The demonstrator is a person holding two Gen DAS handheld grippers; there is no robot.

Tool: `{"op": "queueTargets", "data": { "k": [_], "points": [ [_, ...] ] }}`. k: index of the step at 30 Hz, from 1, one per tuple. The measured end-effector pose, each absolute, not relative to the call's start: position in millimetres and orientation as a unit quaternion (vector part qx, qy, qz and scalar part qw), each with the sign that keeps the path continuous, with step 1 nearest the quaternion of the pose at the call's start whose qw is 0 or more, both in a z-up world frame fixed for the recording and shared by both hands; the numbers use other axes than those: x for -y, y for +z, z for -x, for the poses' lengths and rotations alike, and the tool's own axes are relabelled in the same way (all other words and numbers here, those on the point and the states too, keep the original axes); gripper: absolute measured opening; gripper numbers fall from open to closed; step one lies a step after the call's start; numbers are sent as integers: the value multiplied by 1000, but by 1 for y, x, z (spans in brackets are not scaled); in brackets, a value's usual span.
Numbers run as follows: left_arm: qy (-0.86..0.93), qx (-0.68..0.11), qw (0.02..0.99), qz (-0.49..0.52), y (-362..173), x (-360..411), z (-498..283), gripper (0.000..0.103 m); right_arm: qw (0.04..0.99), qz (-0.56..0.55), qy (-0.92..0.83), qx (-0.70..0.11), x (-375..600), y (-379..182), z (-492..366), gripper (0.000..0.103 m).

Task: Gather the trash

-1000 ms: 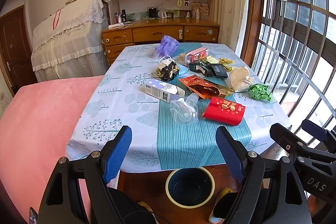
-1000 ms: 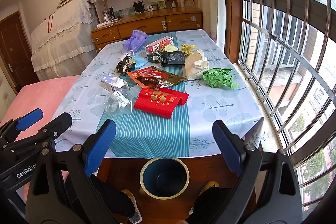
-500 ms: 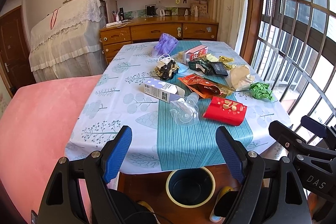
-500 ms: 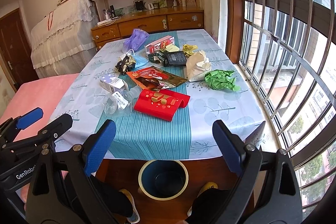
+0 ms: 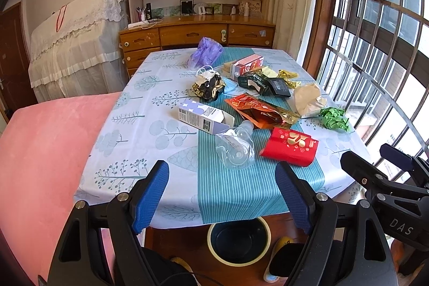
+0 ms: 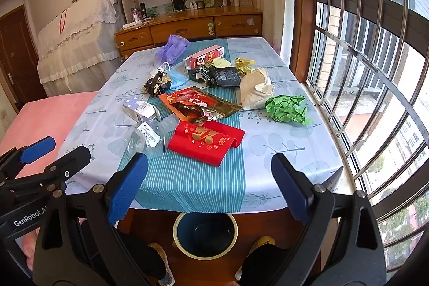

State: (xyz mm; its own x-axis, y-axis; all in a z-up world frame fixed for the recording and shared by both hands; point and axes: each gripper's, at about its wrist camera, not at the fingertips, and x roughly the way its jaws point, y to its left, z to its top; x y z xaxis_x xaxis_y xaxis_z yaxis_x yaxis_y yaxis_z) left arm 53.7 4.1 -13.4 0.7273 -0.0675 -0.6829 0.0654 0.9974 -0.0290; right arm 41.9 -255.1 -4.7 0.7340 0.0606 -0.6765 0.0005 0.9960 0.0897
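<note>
My left gripper [image 5: 222,189] has its jaws spread wide with nothing between them, hanging short of the counter's [image 5: 128,130] near edge. My right gripper [image 6: 209,184] is the same: jaws wide apart, empty, over that near edge.

The trash lies scattered down the middle of the counter. Nearest me is a crushed clear bottle [image 5: 236,146], with a red packet [image 5: 289,146] just beside it on the right and a small carton [image 5: 201,117] touching it on the far side. Behind those sit an orange foil pouch [image 5: 260,111], green crumpled paper [image 5: 335,119] and a tan paper wad [image 5: 308,101]. The bin [image 5: 238,240] stands on the floor under the near edge.

I judge the bottle light, thin-walled and slippery; it will buckle, so I would take it across the flattened body or at the stiffer neck. The red packet looks flat and stiff enough, best pinched at its raised, folded edge. The paper wads are soft and weigh almost nothing; any bulge will do.
</note>
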Motion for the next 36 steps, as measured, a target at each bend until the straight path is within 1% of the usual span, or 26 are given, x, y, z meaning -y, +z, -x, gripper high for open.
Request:
{"op": "queueTargets", "data": {
  "k": [4,10,16,20,25,30,36],
  "points": [
    [-37,-367,929,-1,-13,-8,-69,80,929,-34,16,-367,249,-8,-61,92],
    [-29,-363,930,-58,-12,-12,-103,80,925,-25,23,-378,248,-15,-91,89],
    [-47,-390,915,-92,-24,-30,-145,81,917,-17,50,-396,241,-26,-135,85],
    [-89,-420,900,-81,-41,-38,-169,81,907,0,65,-416,238,-39,-163,83],
    [-169,-457,871,-53,-65,-36,-187,81,886,16,96,-453,234,-68,-188,83],
    [-212,-492,844,1,-79,-34,-209,81,870,34,124,-476,228,-95,-195,83],
    [-229,-520,822,25,-90,-25,-237,81,858,77,141,-488,216,-117,-194,82]
  ]
}}
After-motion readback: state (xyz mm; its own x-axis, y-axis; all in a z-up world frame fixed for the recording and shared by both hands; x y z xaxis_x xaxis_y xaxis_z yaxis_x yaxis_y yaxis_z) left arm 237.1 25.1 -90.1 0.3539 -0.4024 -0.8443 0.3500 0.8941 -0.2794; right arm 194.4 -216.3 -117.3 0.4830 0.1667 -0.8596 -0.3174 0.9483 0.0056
